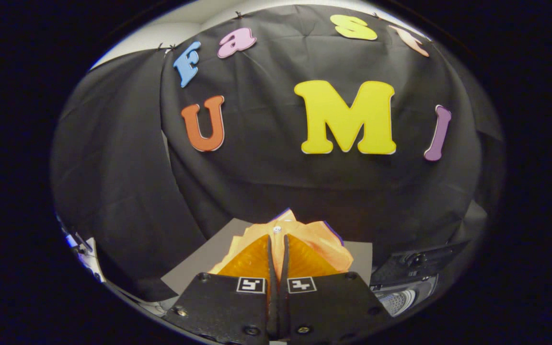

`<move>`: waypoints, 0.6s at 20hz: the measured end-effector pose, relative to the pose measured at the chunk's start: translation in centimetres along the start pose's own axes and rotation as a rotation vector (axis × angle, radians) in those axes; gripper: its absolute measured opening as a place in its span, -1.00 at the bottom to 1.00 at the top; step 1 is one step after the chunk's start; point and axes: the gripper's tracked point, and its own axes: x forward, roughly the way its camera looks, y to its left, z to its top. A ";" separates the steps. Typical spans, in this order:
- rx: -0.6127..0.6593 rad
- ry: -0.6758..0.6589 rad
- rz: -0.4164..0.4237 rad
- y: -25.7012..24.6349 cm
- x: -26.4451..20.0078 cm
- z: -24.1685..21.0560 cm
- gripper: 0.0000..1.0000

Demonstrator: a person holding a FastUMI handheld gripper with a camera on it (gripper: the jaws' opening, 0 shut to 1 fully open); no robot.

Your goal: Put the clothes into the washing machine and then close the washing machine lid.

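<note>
My gripper is shut on an orange garment, which bunches up around and just beyond the fingertips, with a small white button near its top. The cloth is lifted clear of the grey table below it. To the right of the fingers and lower down sits the washing machine, its perforated drum showing through the open top and its dark lid raised behind it.
The black cloth wall of the booth stands close behind the table and wraps round to the left. Some white and blue items lie at the far left, low down.
</note>
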 end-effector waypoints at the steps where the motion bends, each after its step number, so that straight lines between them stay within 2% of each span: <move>1: -0.002 -0.010 0.000 -0.4 -0.4 0.6 -0.92; 6: 0.025 -0.014 -0.054 -5.2 -2.2 0.5 -0.93; 12: 0.074 -0.004 -0.184 -15.4 -4.8 -0.7 -0.92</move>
